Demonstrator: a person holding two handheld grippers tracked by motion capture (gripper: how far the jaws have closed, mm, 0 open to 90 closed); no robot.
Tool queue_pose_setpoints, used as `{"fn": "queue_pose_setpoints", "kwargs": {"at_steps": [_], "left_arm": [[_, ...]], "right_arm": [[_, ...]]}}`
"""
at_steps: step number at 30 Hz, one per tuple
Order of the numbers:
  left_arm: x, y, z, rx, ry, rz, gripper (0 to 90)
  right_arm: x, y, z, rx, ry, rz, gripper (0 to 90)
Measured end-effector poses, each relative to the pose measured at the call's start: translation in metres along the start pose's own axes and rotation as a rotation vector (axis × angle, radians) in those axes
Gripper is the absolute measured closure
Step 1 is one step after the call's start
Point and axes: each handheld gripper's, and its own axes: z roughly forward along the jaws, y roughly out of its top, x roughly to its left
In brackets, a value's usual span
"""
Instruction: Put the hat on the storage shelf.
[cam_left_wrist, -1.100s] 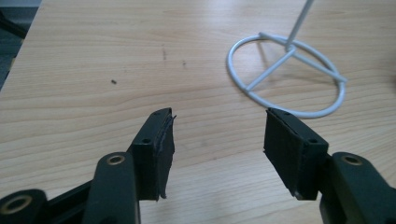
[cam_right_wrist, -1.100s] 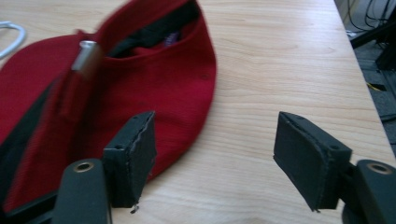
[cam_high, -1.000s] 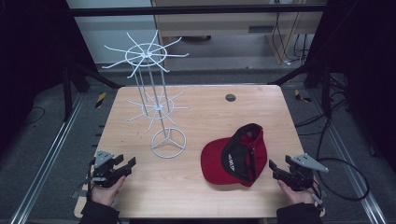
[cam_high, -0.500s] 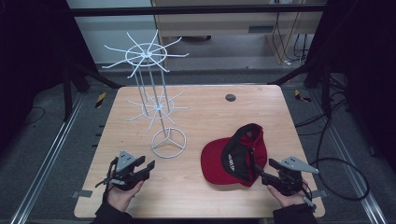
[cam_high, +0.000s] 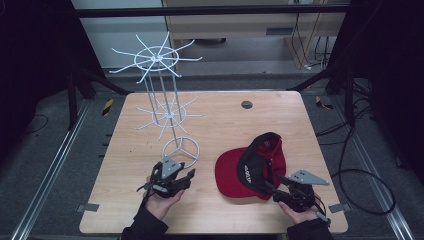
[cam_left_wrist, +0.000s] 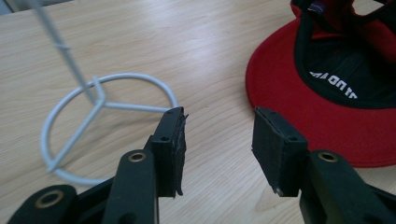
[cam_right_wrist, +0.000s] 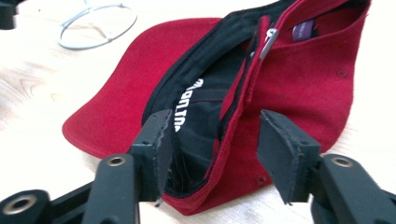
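Right gripper (cam_right_wrist: 212, 149) has jaws closing round the red cap (cam_high: 250, 167) edge, not yet pressing; left gripper (cam_left_wrist: 217, 140) released, closing too, w/ nothing between, near the wire stand (cam_high: 167, 112)

A lab recording bay: a bare wooden desk (cam_high: 220, 115) stands inside a black metal frame (cam_high: 210, 10), with loose cables (cam_high: 350, 160) across grey carpet (cam_high: 45, 165).

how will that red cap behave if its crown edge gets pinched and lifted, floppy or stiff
The red fabric baseball cap lies upside down with its crown folded in, so the crown probably sags and slumps when lifted. Its flat brim looks stiffer and should hold shape. It looks light and unlikely to slip from a pinch.
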Motion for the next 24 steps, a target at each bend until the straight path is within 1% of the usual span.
{"fn": "queue_pose_setpoints", "kwargs": {"at_steps": [1,2,3,4,5,6,7,8,9,10,11,12,14,15,17,18,19,20,23,24], "left_arm": [[-0.006,0.002,0.007,0.004,-0.006,0.002,54.7],[-0.009,0.004,0.011,0.008,-0.012,0.003,55.0],[-0.009,0.004,0.011,0.008,-0.012,0.003,55.6],[-0.015,0.005,0.019,0.012,-0.019,0.005,55.9],[-0.015,0.005,0.019,0.012,-0.019,0.005,56.3],[-0.02,0.005,0.028,0.028,-0.02,0.013,57.1],[-0.022,0.005,0.032,0.033,-0.024,0.014,57.6],[-0.022,0.005,0.032,0.033,-0.024,0.014,58.5],[-0.027,0.005,0.039,0.042,-0.031,0.018,59.4],[-0.027,0.005,0.039,0.042,-0.031,0.018,60.2],[-0.029,0.005,0.043,0.05,-0.032,0.021,60.2],[-0.033,0.005,0.048,0.06,-0.043,0.023,62.8],[-0.035,0.004,0.051,0.062,-0.048,0.021,64.8],[-0.04,0.003,0.055,0.069,-0.052,0.03,65.6],[-0.043,0.002,0.057,0.074,-0.057,0.028,67.8],[-0.045,0.001,0.06,0.082,-0.067,0.027,67.8],[-0.046,0.0,0.061,0.091,-0.072,0.028,70.8],[-0.047,0.0,0.063,0.087,-0.078,0.024,70.8],[-0.05,-0.002,0.068,0.118,-0.101,0.035,75.5],[-0.051,-0.003,0.069,0.13,-0.104,0.041,78.0]], "right_arm": [[0.0,-0.001,0.002,0.015,0.002,-0.004,49.6],[-0.001,-0.001,0.002,0.02,0.002,-0.003,50.7],[-0.001,-0.001,0.002,0.02,0.002,-0.003,50.7],[-0.002,-0.002,0.004,0.031,-0.002,0.001,52.7],[-0.002,-0.002,0.004,0.031,-0.002,0.001,52.7],[-0.003,-0.004,0.005,0.042,-0.004,0.008,55.0],[-0.003,-0.005,0.005,0.047,-0.003,0.01,56.0],[-0.003,-0.005,0.005,0.047,-0.003,0.01,56.0],[-0.004,-0.006,0.008,0.057,-0.009,0.004,58.5],[-0.004,-0.006,0.008,0.057,-0.009,0.004,58.5],[-0.004,-0.006,0.009,0.065,-0.009,0.005,60.0],[-0.004,-0.006,0.012,0.079,-0.007,-0.001,64.6],[-0.004,-0.006,0.014,0.082,0.001,-0.003,68.2],[-0.004,-0.005,0.015,0.086,0.004,-0.003,71.0],[-0.004,-0.005,0.015,0.087,0.005,-0.006,72.5],[-0.004,-0.005,0.016,0.085,0.008,-0.009,74.5],[-0.004,-0.004,0.016,0.09,0.012,-0.003,79.1],[-0.004,-0.004,0.016,0.09,0.012,-0.003,79.1],[-0.005,-0.004,0.017,0.089,0.013,-0.008,84.8],[-0.005,-0.003,0.017,0.088,0.015,-0.011,85.4]]}}
